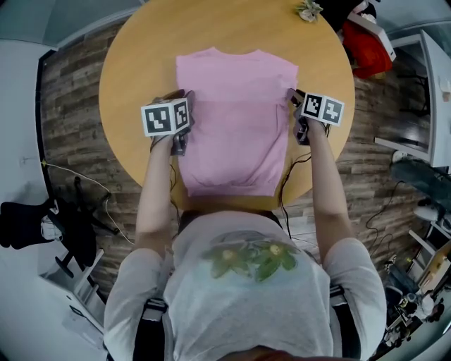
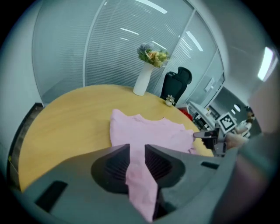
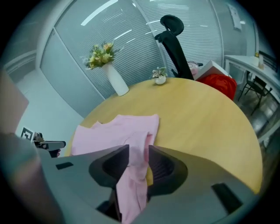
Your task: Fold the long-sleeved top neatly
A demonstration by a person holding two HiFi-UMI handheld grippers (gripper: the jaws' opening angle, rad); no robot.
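A pink long-sleeved top (image 1: 239, 120) lies flat on the round wooden table (image 1: 134, 63), sleeves folded in, hem toward the person. My left gripper (image 1: 180, 137) is at the top's left edge, shut on a fold of pink cloth (image 2: 140, 175) that runs between its pads. At the right edge my right gripper (image 1: 299, 125) pinches a bunched strip of the same cloth (image 3: 133, 175). In the left gripper view (image 2: 137, 151) the rest of the top (image 2: 153, 131) spreads ahead, with the right gripper beyond it. The right gripper view (image 3: 138, 153) shows the top (image 3: 113, 131) stretching leftward.
A white vase of flowers (image 2: 144, 78) (image 3: 116, 81) and a small ornament (image 1: 308, 10) stand at the table's far edge. A black office chair (image 3: 175, 39) and something red (image 1: 370, 46) sit beyond the table. Cables (image 1: 70, 176) trail on the floor at left.
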